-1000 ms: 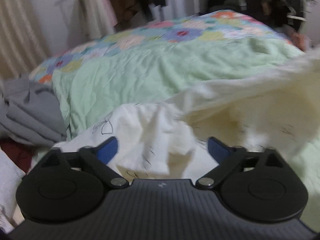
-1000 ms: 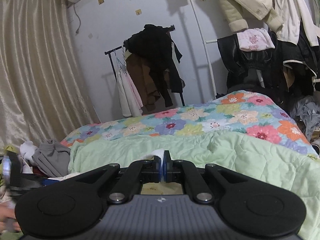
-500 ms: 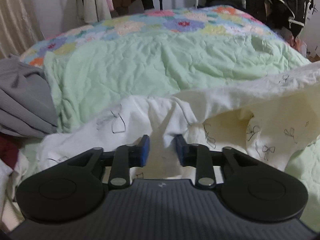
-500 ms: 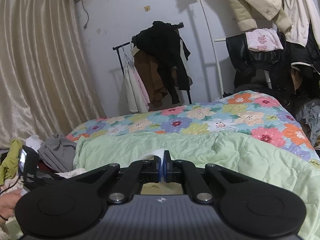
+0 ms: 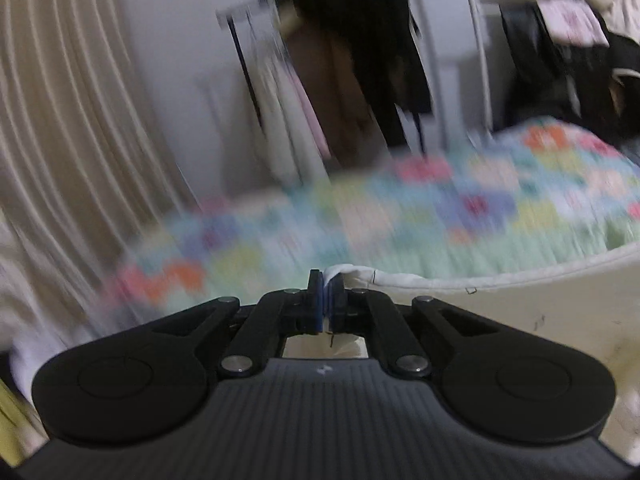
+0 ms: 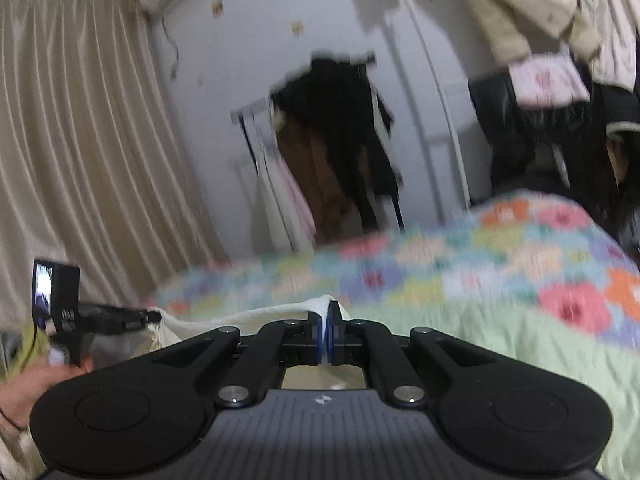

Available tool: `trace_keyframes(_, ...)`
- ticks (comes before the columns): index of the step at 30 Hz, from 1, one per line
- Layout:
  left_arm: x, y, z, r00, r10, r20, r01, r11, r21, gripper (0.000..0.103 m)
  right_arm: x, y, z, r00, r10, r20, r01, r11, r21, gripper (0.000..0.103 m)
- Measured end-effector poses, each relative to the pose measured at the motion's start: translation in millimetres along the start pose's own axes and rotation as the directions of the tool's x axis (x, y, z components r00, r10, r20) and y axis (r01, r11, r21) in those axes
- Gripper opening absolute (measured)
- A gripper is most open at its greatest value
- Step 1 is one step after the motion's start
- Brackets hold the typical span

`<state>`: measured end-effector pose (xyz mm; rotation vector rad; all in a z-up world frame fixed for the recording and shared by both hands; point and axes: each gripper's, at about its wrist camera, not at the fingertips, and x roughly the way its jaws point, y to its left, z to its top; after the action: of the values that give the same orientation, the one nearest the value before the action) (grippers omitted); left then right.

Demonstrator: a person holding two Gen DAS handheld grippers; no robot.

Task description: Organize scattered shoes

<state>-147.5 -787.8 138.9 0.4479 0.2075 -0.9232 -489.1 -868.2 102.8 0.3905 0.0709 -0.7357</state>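
- Shoes: I see none in either view; only the bed with the floral quilt (image 6: 460,276).
- My left claw (image 5: 325,294) has just closed on the cream cloth (image 5: 500,312); my right claw (image 6: 325,330) pinches its other edge.
- I should lift both corners evenly, keeping the cloth taut.

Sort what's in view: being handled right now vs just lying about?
In hand:
- cream cloth with small bow prints, stretched between both grippers
- left gripper, jaws shut on its edge
- right gripper, jaws shut on it too

Lying about:
- flowered green quilt
- black coat on rack
- beige curtain

No shoes visible.
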Motion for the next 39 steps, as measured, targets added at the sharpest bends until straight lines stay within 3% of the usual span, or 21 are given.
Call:
trace_keyframes(3, -43.7, 17.8, 40.0, 0.988, 0.050, 0.149, -0.041, 0.997, -0.061, 0.002, -12.5, 19.0, 42.0, 0.990, 0.009, 0.140, -0.004, 0.999, -0.035, 0.002)
trace_keyframes(6, -108.0, 32.8, 60.7, 0.954, 0.081, 0.289, -0.066, 0.996, -0.062, 0.003, -42.7, 34.8, 66.2, 0.965, 0.034, 0.259, -0.010, 0.996, -0.093, 0.002)
trace_keyframes(9, -152.4, 51.2, 39.2, 0.941, 0.086, 0.327, -0.076, 0.996, -0.045, 0.004, -72.4, 46.9, 72.3, 0.939, 0.042, 0.342, 0.012, 0.988, -0.154, 0.002)
trace_keyframes(12, -183.1, 67.1, -2.4, 0.941, 0.083, 0.328, -0.073, 0.996, -0.042, 0.005, -103.2, 42.6, 45.1, 0.952, 0.094, 0.292, -0.049, 0.986, -0.159, 0.002)
trace_keyframes(14, -201.7, 78.3, -59.7, 0.954, 0.111, 0.277, -0.096, 0.993, -0.067, 0.005, -108.9, 33.3, 16.4, 0.968, 0.182, 0.174, -0.162, 0.979, -0.123, 0.002)
trace_keyframes(16, -203.3, 85.5, -96.3, 0.976, 0.115, 0.184, -0.099, 0.991, -0.096, 0.005, -109.4, 25.8, -18.7, 0.968, 0.246, 0.050, -0.242, 0.968, -0.074, 0.003)
trace_keyframes(17, -195.5, 88.9, -125.8, 0.992, 0.094, 0.085, -0.084, 0.990, -0.116, 0.005, -108.5, 21.8, -38.7, 0.961, 0.275, -0.020, -0.276, 0.960, -0.043, 0.003)
trace_keyframes(18, -188.0, 91.5, -152.7, 0.997, 0.072, -0.007, -0.073, 0.988, -0.135, 0.005, -101.0, 17.2, -69.5, 0.951, 0.283, -0.125, -0.285, 0.959, 0.004, 0.003)
trace_keyframes(19, -179.4, 89.7, -169.6, 0.996, 0.056, -0.073, -0.066, 0.989, -0.132, 0.005, -98.5, 16.8, -79.4, 0.948, 0.279, -0.157, -0.279, 0.960, 0.017, 0.003)
trace_keyframes(20, -161.2, 85.1, -202.3, 0.978, 0.024, -0.209, -0.049, 0.992, -0.116, 0.005, -88.5, 11.1, -113.1, 0.927, 0.267, -0.265, -0.258, 0.964, 0.066, 0.003)
trace_keyframes(21, -148.4, 81.6, -225.5, 0.952, 0.006, -0.305, -0.041, 0.993, -0.108, 0.005, -83.4, 7.0, -129.2, 0.913, 0.263, -0.310, -0.245, 0.965, 0.098, 0.003)
trace_keyframes(24, -140.2, 83.8, -266.2, 0.907, -0.041, -0.420, -0.027, 0.988, -0.154, 0.005, -67.3, -14.7, -194.0, 0.851, 0.265, -0.454, -0.168, 0.956, 0.242, 0.003)
trace_keyframes(28, -149.9, 84.9, -270.5, 0.911, -0.007, -0.413, -0.046, 0.992, -0.120, 0.007, -67.3, -30.2, -229.4, 0.805, 0.294, -0.516, -0.135, 0.937, 0.323, 0.004)
trace_keyframes(32, -154.5, 86.4, -271.7, 0.913, -0.001, -0.408, -0.051, 0.992, -0.117, 0.009, -71.2, -30.5, -232.6, 0.793, 0.283, -0.540, -0.129, 0.944, 0.305, 0.004)
trace_keyframes(35, -149.9, 80.5, -276.5, 0.904, 0.017, -0.426, -0.058, 0.995, -0.082, 0.011, -81.4, -28.9, -233.6, 0.798, 0.263, -0.542, -0.115, 0.950, 0.290, 0.004)
trace_keyframes(39, -153.3, 78.0, -279.9, 0.881, 0.050, -0.470, -0.079, 0.996, -0.043, 0.022, -79.2, -15.7, -229.1, 0.833, 0.211, -0.512, -0.073, 0.959, 0.275, 0.004)
